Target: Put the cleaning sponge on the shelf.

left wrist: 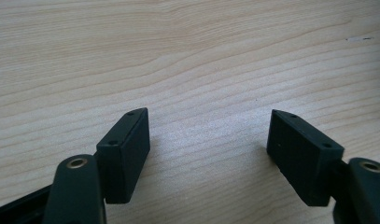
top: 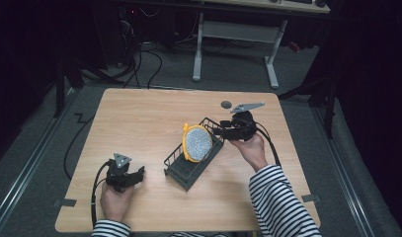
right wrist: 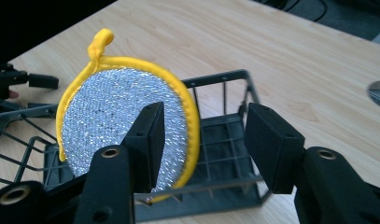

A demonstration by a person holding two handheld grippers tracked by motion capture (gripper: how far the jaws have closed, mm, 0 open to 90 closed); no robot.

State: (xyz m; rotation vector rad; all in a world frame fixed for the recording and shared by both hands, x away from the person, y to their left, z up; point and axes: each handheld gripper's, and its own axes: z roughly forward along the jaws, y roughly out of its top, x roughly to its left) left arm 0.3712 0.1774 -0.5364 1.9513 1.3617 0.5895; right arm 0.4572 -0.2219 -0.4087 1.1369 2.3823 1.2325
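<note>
The table (top: 139,123) is being seen as pale wood with a fine grain and a smooth, slightly shiny finish. The basket (right wrist: 225,154) is being shown as dark grey wire, looking like coated metal, matt. The round pad (right wrist: 117,126) is being covered by glittering silver mesh, rough, with a smooth yellow rim. The gripper pads (left wrist: 127,154) are being shown in matt black plastic.
</note>
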